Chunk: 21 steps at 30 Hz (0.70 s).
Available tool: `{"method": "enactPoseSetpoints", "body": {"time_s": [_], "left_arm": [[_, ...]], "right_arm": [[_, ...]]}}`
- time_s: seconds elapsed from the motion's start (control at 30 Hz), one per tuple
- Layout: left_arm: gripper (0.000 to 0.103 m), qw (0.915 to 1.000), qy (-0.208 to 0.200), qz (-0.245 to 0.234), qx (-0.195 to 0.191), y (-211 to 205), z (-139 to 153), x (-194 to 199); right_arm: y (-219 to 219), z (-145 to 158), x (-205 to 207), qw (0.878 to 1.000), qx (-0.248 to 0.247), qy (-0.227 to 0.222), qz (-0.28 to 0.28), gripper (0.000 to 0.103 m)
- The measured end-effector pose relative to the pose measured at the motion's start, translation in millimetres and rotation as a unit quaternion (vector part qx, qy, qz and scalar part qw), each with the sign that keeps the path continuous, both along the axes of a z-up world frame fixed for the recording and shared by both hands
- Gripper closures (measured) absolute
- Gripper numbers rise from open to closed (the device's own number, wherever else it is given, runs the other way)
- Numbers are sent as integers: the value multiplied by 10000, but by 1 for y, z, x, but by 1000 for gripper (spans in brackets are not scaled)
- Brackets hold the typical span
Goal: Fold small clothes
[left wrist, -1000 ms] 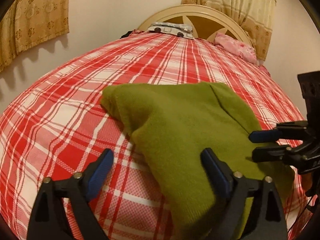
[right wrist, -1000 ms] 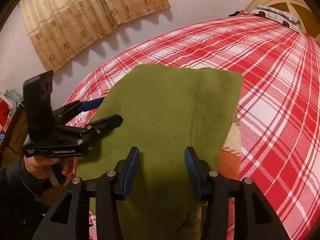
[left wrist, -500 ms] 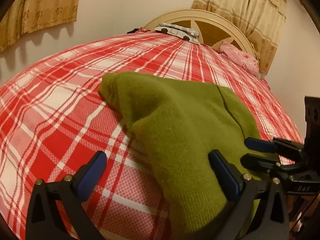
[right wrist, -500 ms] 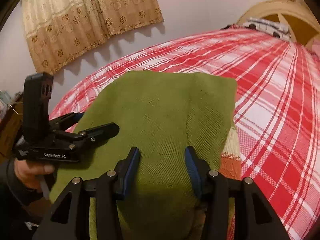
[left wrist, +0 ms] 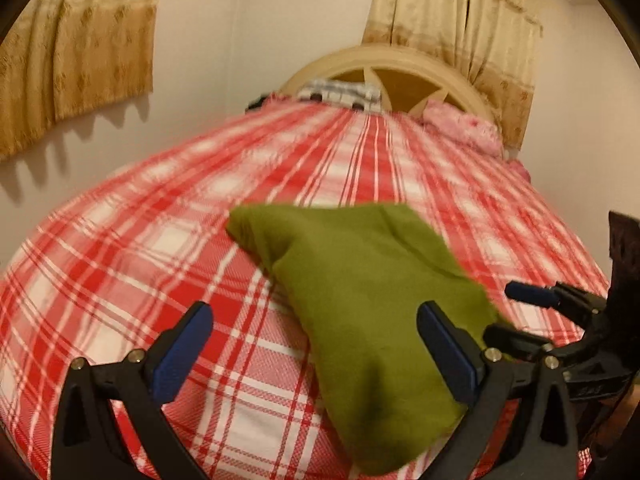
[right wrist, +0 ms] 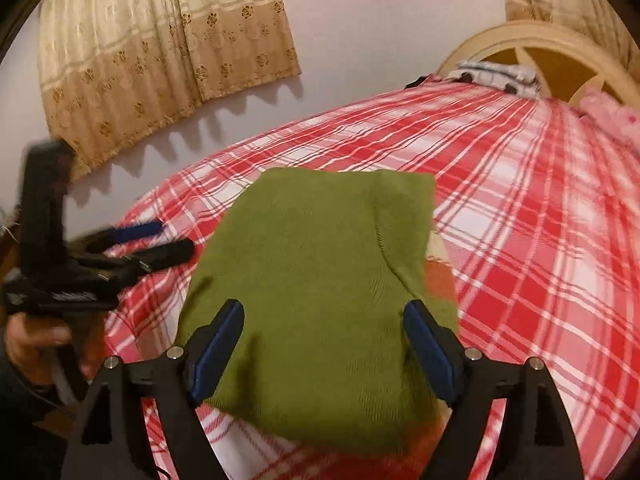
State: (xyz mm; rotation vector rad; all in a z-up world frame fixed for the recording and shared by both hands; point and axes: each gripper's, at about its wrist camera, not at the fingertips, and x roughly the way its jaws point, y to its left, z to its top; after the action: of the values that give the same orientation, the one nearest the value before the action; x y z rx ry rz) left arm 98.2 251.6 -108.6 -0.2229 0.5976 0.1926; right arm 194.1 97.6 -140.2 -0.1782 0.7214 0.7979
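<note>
While one folded olive-green knit garment (right wrist: 320,280) lies on the red plaid bedsheet (left wrist: 140,260), your left gripper (left wrist: 316,356) and right gripper (right wrist: 324,356) both stand spread, holding nothing.

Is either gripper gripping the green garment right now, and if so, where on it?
Neither. The left gripper and right gripper are both open; the green garment lies loose on the bed.

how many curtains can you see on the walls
2. One curtain hangs on the side wall left of the bed; the other curtain hangs behind the headboard at the far end. More may lie outside the view.
</note>
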Motion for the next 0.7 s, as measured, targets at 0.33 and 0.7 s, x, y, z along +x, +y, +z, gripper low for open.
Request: {"method": "enactPoseSetpoints", "body": {"time_s": [0.33, 0.7], "left_arm": [[0, 9988, -448, -195, 95, -11, 32, -6], [0, 9988, -393, -259, 149, -24, 27, -9]], "right_arm": [[-24, 46, -28, 9947, 154, -861, -549, 19], [-44, 53, -31, 9910, 490, -930, -829, 19]]}}
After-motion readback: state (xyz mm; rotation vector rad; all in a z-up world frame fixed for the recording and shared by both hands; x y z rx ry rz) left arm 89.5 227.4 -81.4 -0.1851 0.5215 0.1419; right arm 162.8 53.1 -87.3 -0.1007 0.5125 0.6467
